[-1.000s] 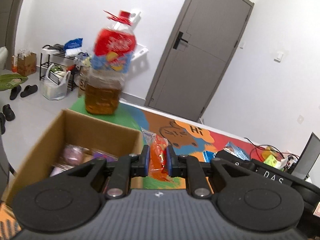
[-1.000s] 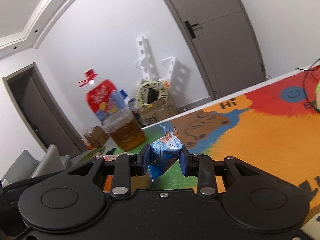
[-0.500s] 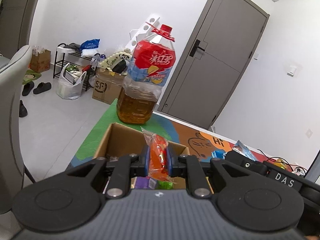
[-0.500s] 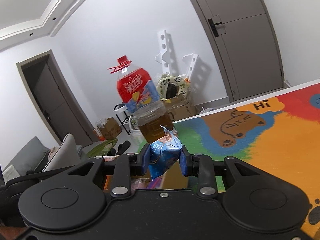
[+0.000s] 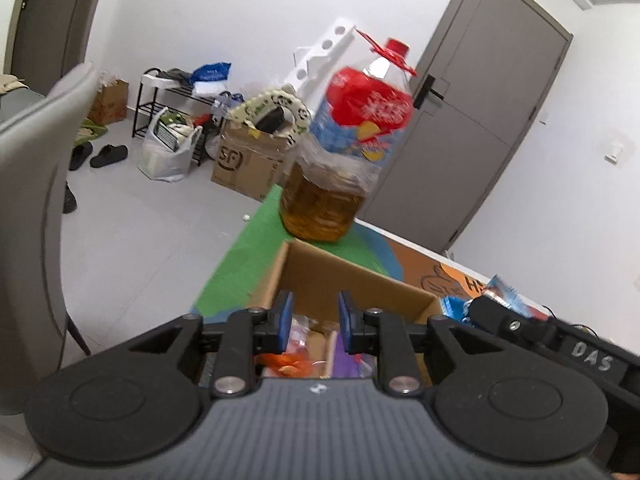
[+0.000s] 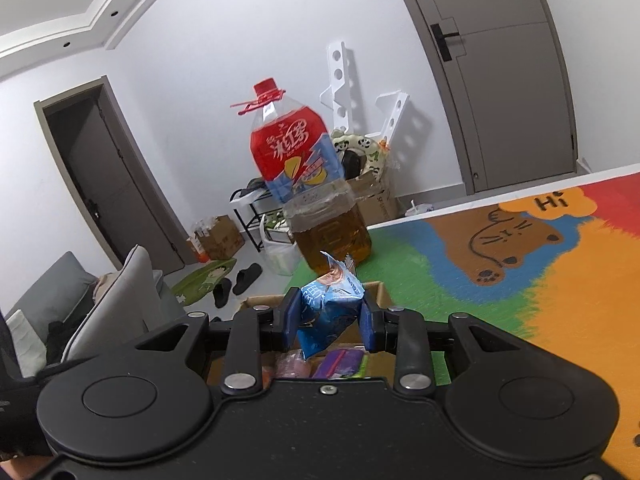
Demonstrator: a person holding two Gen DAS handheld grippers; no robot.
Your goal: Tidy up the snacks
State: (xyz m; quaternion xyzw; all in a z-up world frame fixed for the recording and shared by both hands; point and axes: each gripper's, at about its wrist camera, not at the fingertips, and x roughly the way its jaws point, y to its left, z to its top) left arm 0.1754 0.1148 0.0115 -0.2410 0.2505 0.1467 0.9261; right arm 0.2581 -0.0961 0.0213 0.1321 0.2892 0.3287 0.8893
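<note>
My left claw (image 5: pixel 313 322) hangs over the open cardboard box (image 5: pixel 352 276); its jaws have just been opening and now stand apart with nothing between them. The orange snack packet (image 5: pixel 286 362) lies in the box below the pads, beside a purple packet (image 5: pixel 352 360). My right claw (image 6: pixel 330 322) is clamped on a blue snack packet (image 6: pixel 328 312), held above the same box (image 6: pixel 256 302), where pink and purple packets (image 6: pixel 344 362) show beneath it. The box sits on the table, on its green corner of a painted mat (image 6: pixel 440 280) with a bear and the word "Hi". Just beyond the box stands a large bottle (image 5: pixel 348 152) with a red label and amber liquid, upright. From the left view, the right claw with its blue packet (image 5: pixel 500 294) appears at the box's right edge.
</note>
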